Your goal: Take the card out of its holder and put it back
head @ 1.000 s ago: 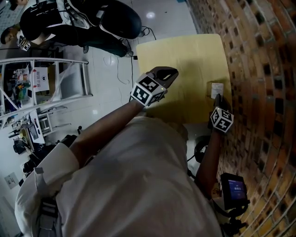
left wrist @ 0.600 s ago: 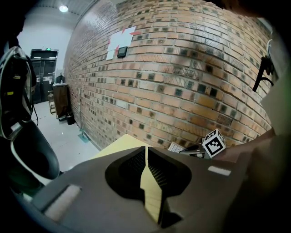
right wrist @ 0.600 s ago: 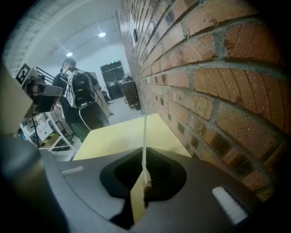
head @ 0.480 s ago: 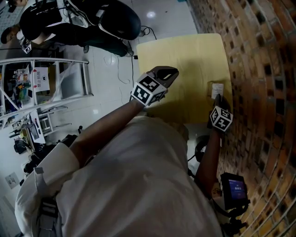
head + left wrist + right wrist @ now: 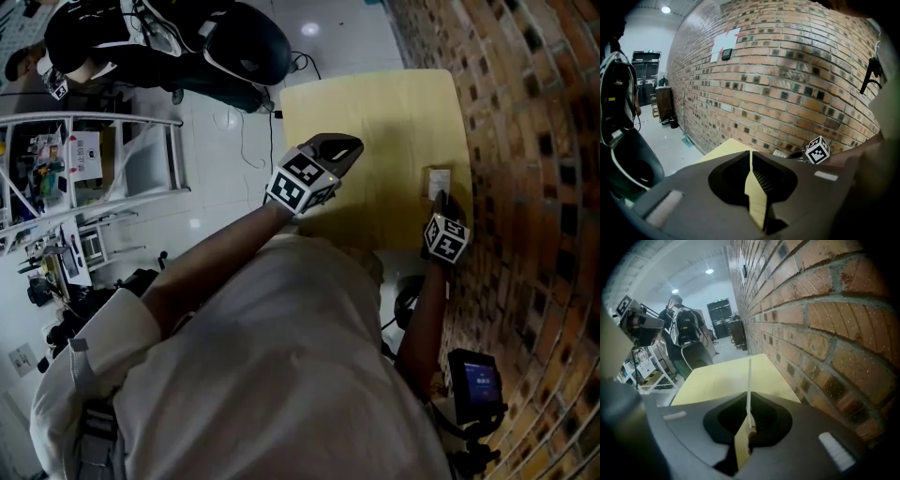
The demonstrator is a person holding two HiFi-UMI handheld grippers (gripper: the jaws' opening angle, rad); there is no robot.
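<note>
A thin white card (image 5: 749,380) stands edge-on between the jaws of my right gripper (image 5: 749,398), which is shut on it. In the head view that card (image 5: 439,178) shows as a small white rectangle just beyond my right gripper (image 5: 441,200), at the right edge of the yellow table (image 5: 375,122) next to the wall. I cannot tell card from holder there. My left gripper (image 5: 349,146) hovers over the table's near left part, well apart from the card. Its jaws (image 5: 750,155) are shut with nothing between them.
A brick wall (image 5: 534,141) runs close along the table's right side. A person in black with a backpack (image 5: 169,42) stands beyond the table's far left corner. A metal rack (image 5: 112,159) is at the left, and a small screen device (image 5: 473,380) at lower right.
</note>
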